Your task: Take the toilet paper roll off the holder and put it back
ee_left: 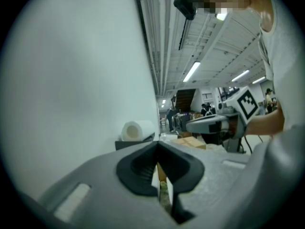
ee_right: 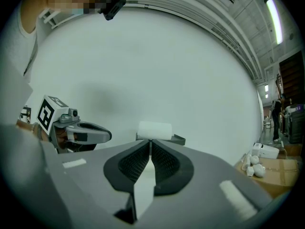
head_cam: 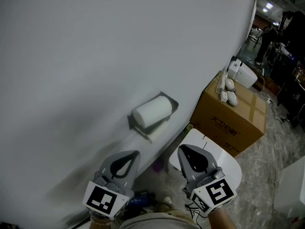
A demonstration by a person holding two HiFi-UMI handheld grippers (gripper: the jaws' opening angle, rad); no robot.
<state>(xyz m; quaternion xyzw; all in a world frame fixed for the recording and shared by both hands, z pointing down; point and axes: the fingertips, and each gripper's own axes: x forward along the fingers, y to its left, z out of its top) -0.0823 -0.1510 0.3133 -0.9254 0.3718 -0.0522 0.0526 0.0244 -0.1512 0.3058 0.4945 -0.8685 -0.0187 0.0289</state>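
Note:
A white toilet paper roll sits in a dark grey holder fixed to the pale wall. The same roll shows ahead in the left gripper view, and the roll on its holder lies straight ahead in the right gripper view. My left gripper is below and left of the roll, apart from it, jaws shut with nothing between them. At the roll's lower right my right gripper is also shut and empty, clear of the roll.
A brown cardboard box stands right of the holder with small white objects on top. A white toilet lid lies under my right gripper. The wall fills the left. People and furniture stand far off at the upper right.

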